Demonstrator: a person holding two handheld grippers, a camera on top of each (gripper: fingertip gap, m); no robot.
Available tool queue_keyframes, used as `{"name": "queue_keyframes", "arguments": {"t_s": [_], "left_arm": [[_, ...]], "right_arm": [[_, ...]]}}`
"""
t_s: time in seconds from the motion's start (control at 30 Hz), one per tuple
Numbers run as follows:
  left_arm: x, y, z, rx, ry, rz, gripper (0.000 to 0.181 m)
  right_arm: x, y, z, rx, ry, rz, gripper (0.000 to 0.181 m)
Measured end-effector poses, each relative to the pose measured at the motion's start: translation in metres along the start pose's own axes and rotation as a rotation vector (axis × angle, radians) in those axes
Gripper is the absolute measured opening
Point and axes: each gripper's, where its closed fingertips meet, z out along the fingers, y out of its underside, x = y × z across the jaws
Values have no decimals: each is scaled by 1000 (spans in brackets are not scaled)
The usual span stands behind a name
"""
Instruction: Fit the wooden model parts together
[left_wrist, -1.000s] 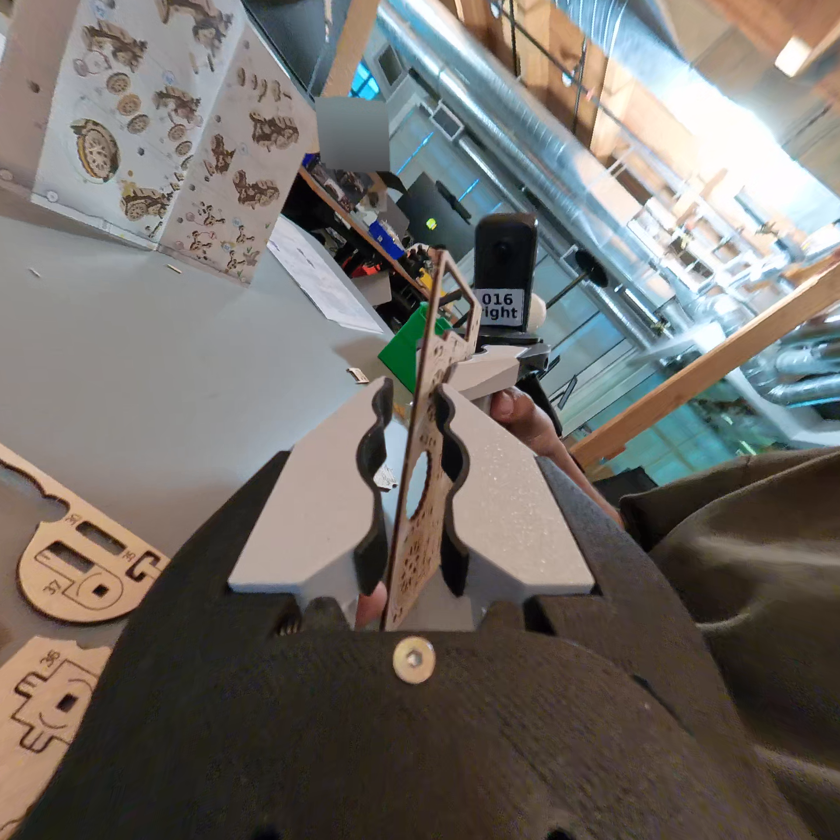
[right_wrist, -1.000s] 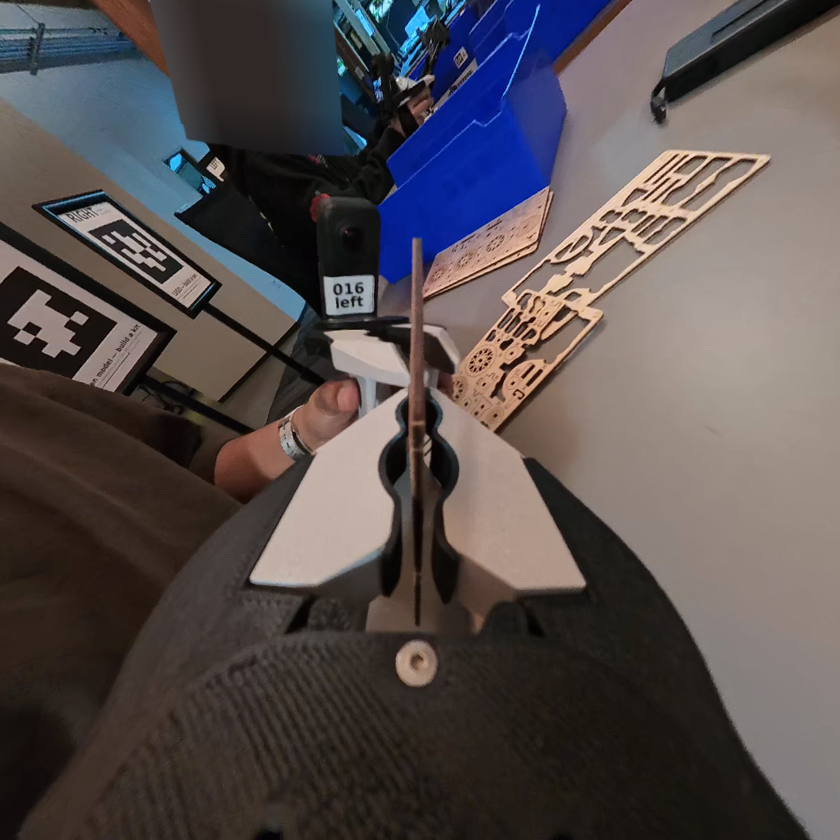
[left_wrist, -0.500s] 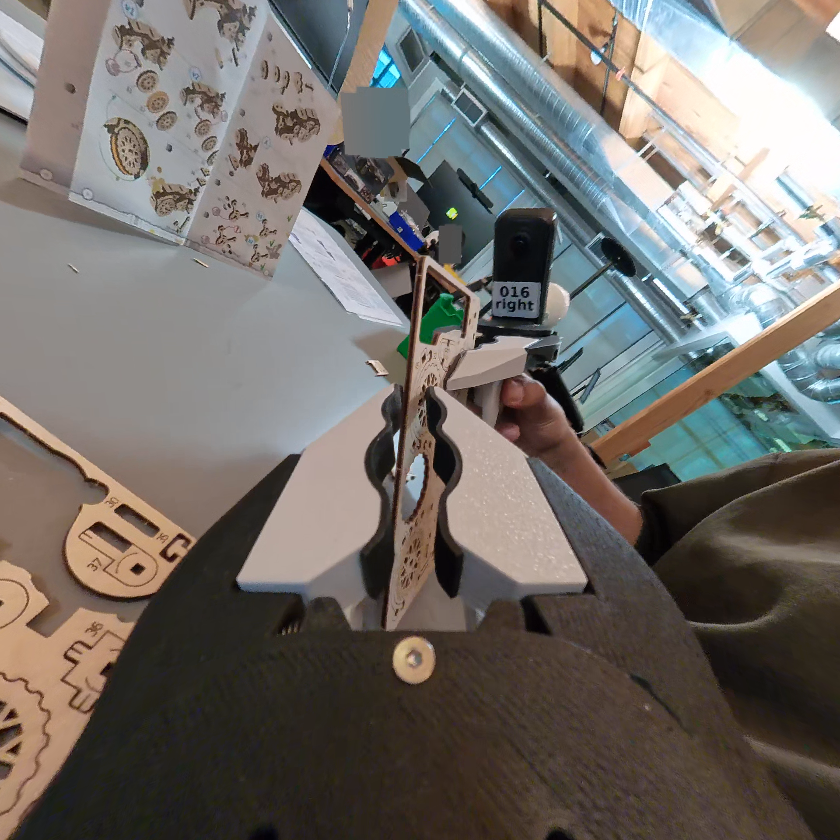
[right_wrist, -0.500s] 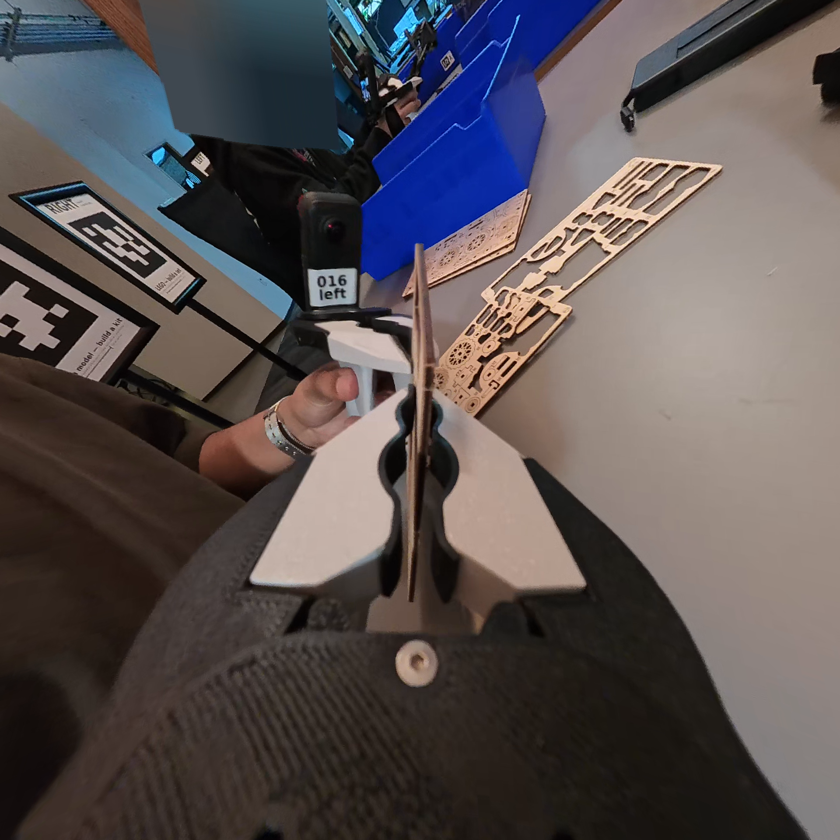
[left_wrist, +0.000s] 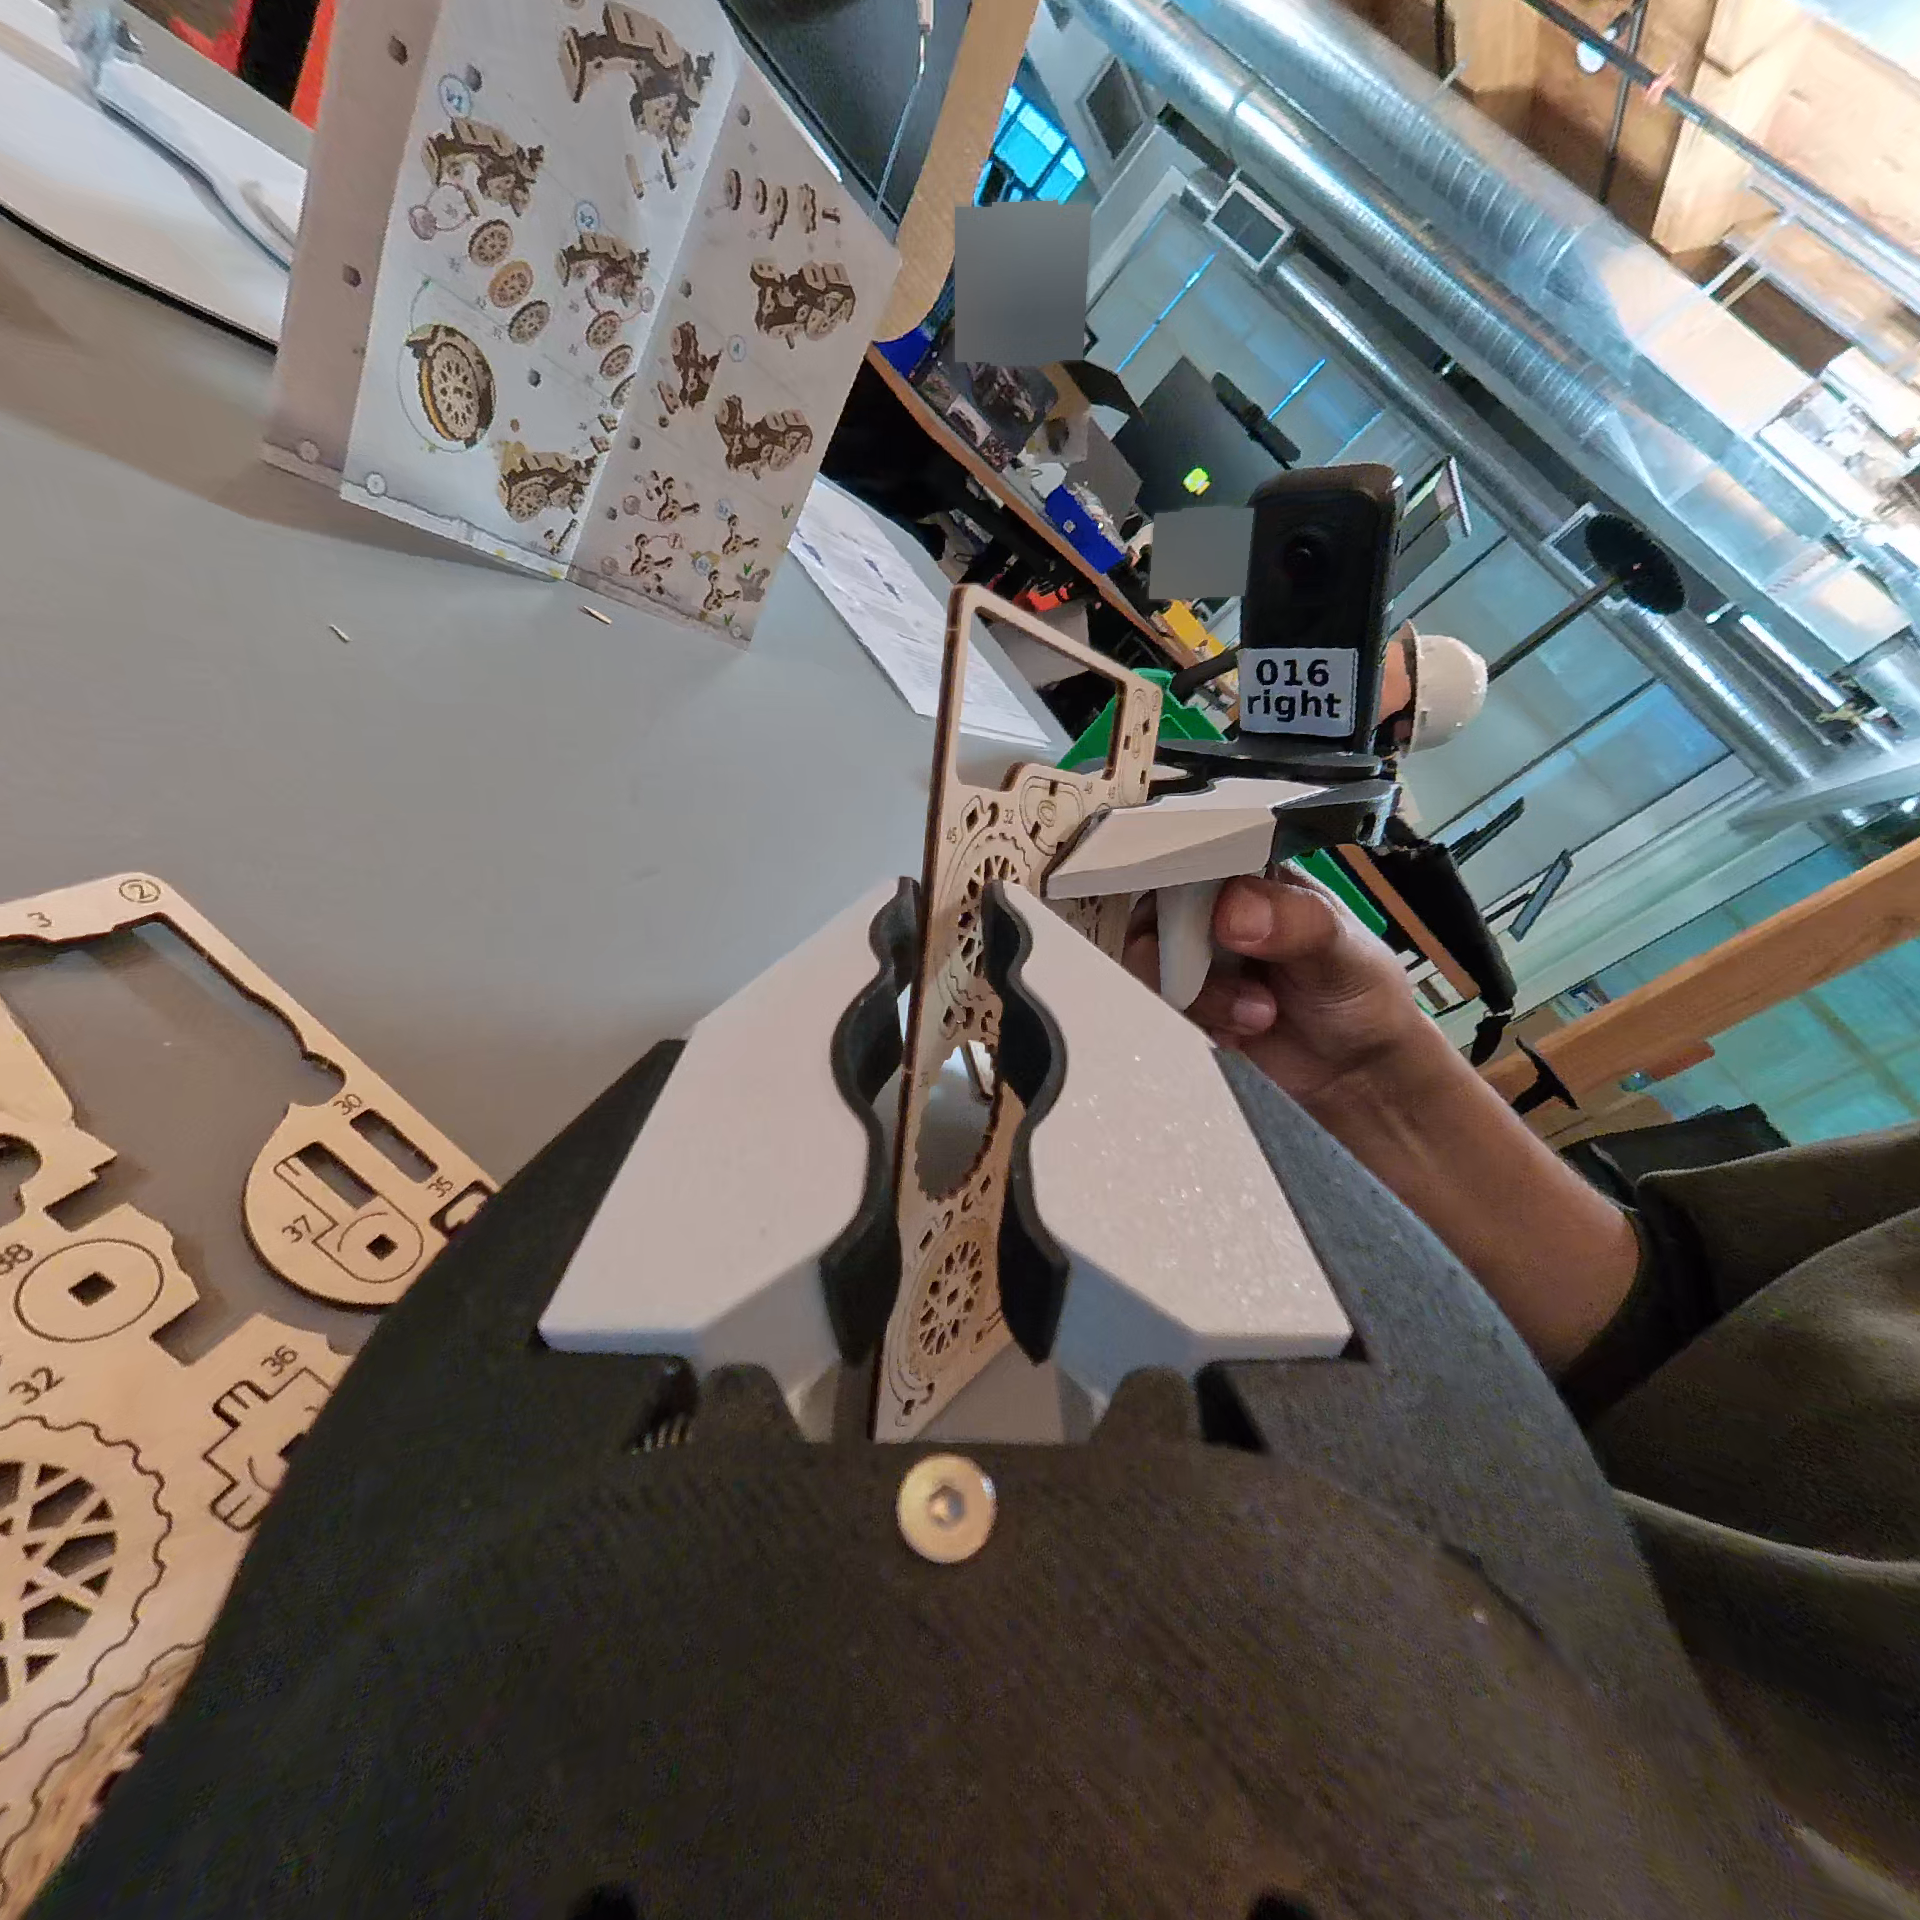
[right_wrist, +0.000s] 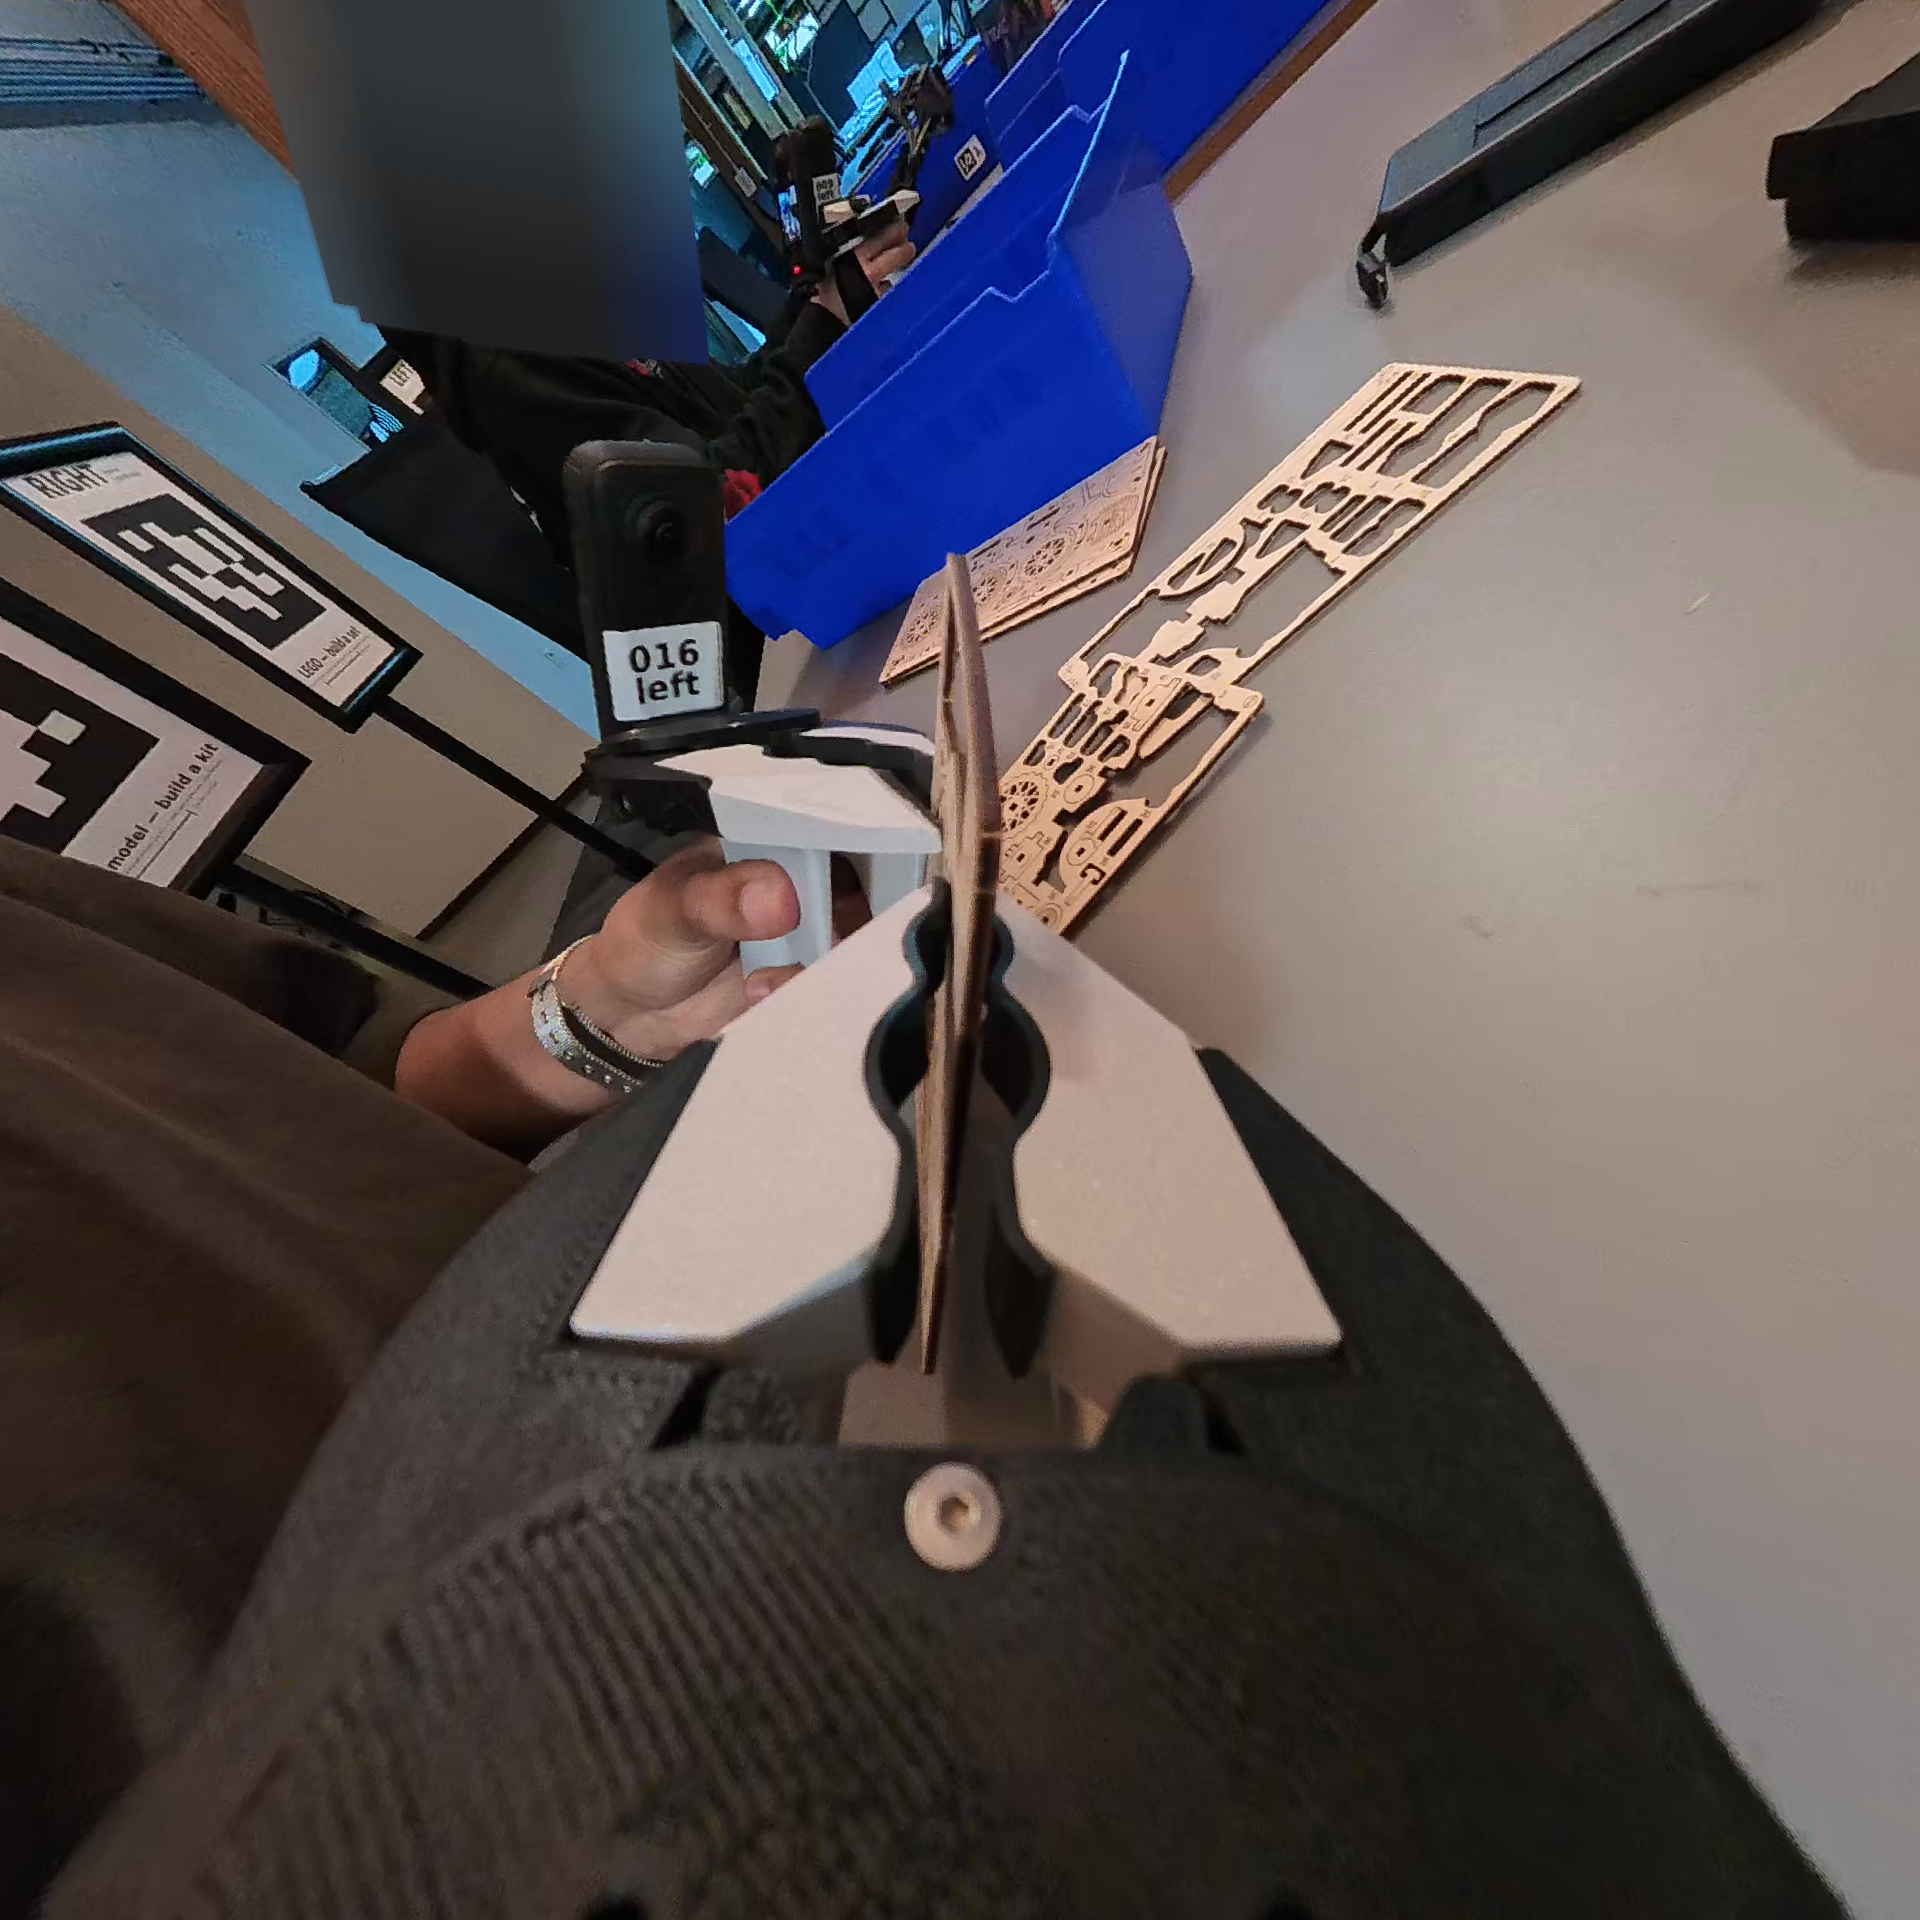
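We have both tools clamped on one sheet (left_wrist: 951, 1049), held upright above the worktop (left_wrist: 416, 790): left tool (left_wrist: 948, 914) low, right tool (right_wrist: 961, 914) on the opposite edge. No parts look joined yet; more sheets (right_wrist: 1278, 613) lie flat.

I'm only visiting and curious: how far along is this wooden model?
Early. Some parts are already out: the sheet on the table shows empty cut-outs. In hand: both the left gripper and right gripper clamp one wooden parts sheet. No joined parts show; other sheets remain.
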Motion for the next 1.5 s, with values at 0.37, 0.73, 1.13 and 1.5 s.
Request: {"name": "queue_keyframes", "arguments": {"t_s": [0.37, 0.73, 1.13, 1.5], "left_arm": [[-5, 0, 1, 40, 32, -155, 9], [-4, -12, -11, 68, 183, -247, 9], [3, -16, -20, 31, 280, -186, 26], [5, -5, -14, -19, 237, -107, 12]], "right_arm": [[4, 1, 1, 5, 5, 25, 1], [-4, -7, 13, 84, -5, 24, 1], [-13, -15, 18, 100, 12, -47, 1], [-14, -16, 12, 120, -37, -20, 0]]}}
